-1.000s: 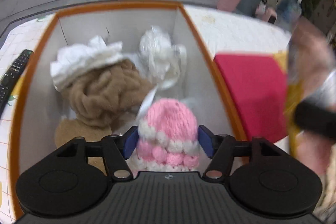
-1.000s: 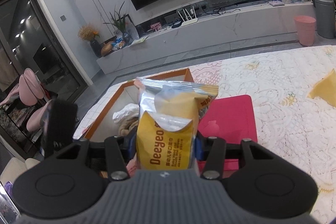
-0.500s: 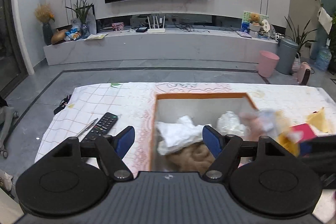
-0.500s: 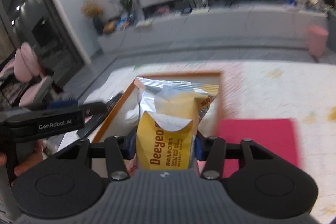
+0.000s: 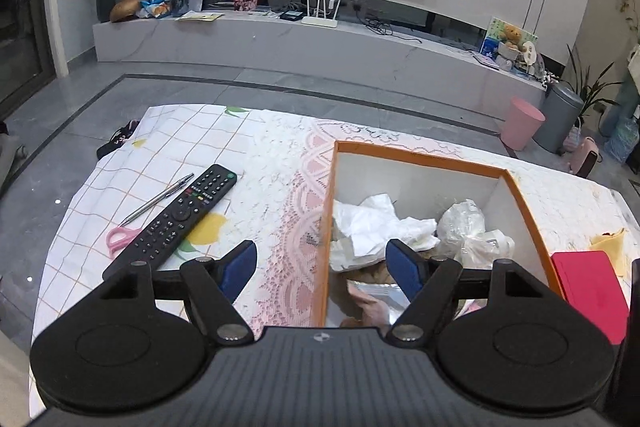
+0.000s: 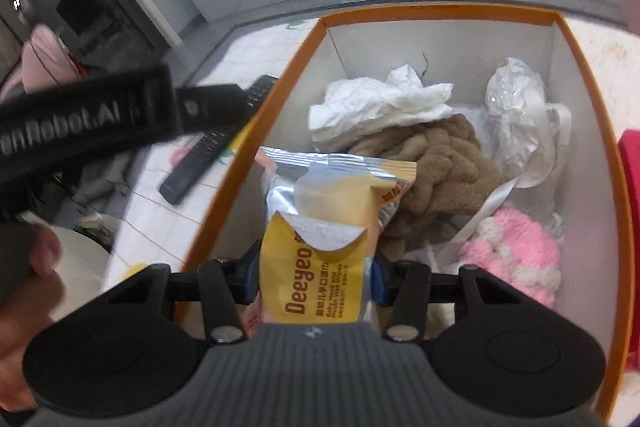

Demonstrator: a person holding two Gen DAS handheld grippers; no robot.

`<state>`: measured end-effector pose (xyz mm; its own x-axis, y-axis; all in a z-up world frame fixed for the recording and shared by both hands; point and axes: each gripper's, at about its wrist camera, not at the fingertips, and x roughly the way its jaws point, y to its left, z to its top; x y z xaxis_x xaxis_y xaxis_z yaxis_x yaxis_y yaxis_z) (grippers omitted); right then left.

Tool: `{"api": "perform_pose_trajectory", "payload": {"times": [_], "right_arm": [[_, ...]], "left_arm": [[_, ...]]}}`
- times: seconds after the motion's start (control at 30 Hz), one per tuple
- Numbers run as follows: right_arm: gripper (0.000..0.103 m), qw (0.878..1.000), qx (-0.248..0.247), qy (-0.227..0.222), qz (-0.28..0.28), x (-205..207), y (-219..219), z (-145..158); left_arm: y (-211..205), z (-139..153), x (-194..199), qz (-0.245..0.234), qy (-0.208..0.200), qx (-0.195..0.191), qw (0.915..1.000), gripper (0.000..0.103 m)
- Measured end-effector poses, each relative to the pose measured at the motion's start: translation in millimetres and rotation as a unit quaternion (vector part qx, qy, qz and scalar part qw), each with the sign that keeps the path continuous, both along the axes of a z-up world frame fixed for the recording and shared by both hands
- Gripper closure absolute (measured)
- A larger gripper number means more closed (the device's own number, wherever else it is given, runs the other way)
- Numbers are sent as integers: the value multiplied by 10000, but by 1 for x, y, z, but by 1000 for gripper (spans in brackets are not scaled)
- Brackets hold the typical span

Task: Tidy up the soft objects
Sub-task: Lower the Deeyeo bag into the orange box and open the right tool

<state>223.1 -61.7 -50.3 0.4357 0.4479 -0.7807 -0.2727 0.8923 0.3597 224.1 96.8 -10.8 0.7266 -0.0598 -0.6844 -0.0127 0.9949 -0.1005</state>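
An orange-rimmed box (image 6: 440, 11) with white walls stands on the table. Inside lie a white cloth (image 6: 376, 107), a brown fuzzy item (image 6: 436, 163), a clear plastic bag (image 6: 520, 115) and a pink knit hat (image 6: 516, 255). My right gripper (image 6: 314, 281) is shut on a yellow wet-wipes pack (image 6: 320, 267) and holds it over the box's near left part. My left gripper (image 5: 322, 265) is open and empty, above the box's left wall (image 5: 326, 227). The wipes pack (image 5: 372, 295) shows low in the left wrist view.
A black remote (image 5: 176, 215), a pen (image 5: 160, 199) and pink scissor handles (image 5: 118, 239) lie on the tablecloth left of the box. A red flat item (image 5: 592, 287) and a yellow piece (image 5: 608, 241) lie to its right. The left gripper's body (image 6: 100, 115) crosses the right wrist view.
My left gripper let go of the pink hat into the box, then rose and drew back left. My right gripper carried the wipes pack over the box and tilted down into it.
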Motion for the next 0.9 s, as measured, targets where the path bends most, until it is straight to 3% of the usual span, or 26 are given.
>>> {"api": "perform_pose_trajectory", "payload": {"times": [0.13,0.2,0.4,0.5,0.63,0.9], "right_arm": [[46,9995,-258,108,123,7,5,-6],[33,9993,-274,108,216,9,7,-3],[25,9980,-391,-380,321,-5,5,36],[21,9959,-525,-629,395,-18,-6,60],[19,9907,-786,-1041,379,-43,-35,97],[13,9817,-1115,-1524,-244,-86,-133,135]], "left_arm": [[0,0,-2,-23,-13,71,10000,17],[0,2,-3,-7,-3,39,10000,17],[-7,19,-17,52,-302,215,9993,17],[-14,35,-26,-120,-522,4,9986,17],[-35,52,-41,-296,-710,-180,9969,17],[-114,70,-80,-797,-1223,263,9889,16]]}}
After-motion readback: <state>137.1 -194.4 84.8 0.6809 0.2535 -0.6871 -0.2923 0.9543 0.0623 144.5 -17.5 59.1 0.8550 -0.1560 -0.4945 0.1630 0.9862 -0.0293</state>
